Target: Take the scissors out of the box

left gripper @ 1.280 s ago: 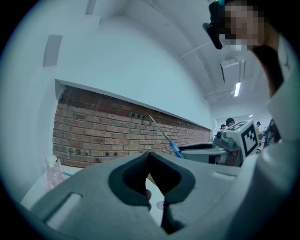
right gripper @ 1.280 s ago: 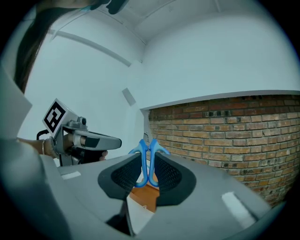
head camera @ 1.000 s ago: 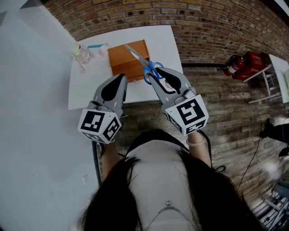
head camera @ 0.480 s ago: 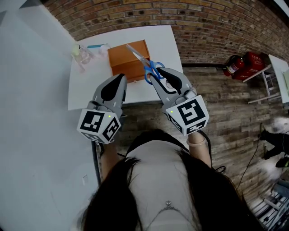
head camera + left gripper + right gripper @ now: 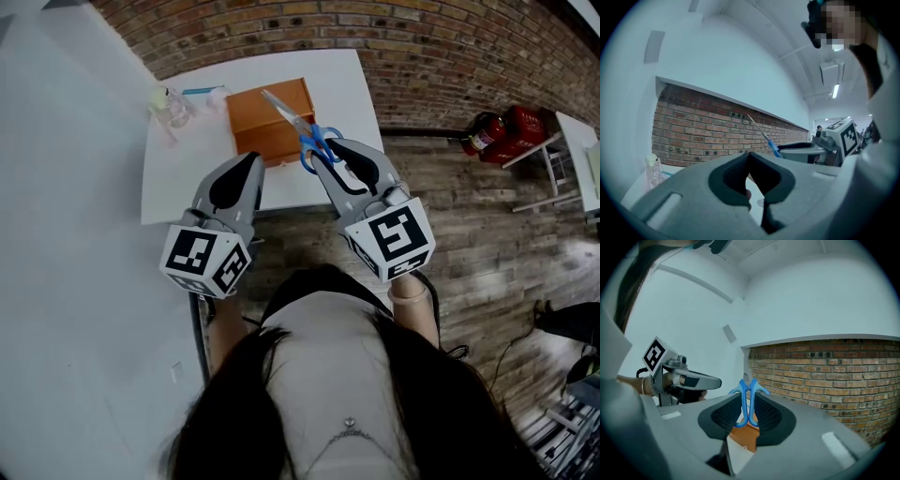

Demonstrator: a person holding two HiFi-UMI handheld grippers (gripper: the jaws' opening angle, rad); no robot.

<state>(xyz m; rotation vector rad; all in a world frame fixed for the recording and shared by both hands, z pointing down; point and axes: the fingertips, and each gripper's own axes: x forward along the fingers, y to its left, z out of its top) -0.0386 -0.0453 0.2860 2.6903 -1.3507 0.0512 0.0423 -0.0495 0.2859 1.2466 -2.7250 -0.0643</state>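
Note:
My right gripper (image 5: pixel 323 150) is shut on the blue handles of the scissors (image 5: pixel 314 142). Their steel blades point up and away over the orange box (image 5: pixel 258 131), which stands on the white table (image 5: pixel 187 178). In the right gripper view the scissors' handles (image 5: pixel 749 399) sit pinched between the pads, with the box (image 5: pixel 743 433) below them. My left gripper (image 5: pixel 251 161) hovers over the table's near edge, left of the box, shut with nothing in it. From the left gripper view the scissors (image 5: pixel 764 135) rise slantwise before the brick wall.
A small clear bottle (image 5: pixel 169 108) and a light blue item lie at the table's far left corner. Red fire extinguishers (image 5: pixel 502 131) stand on the floor to the right. A brick wall runs behind the table.

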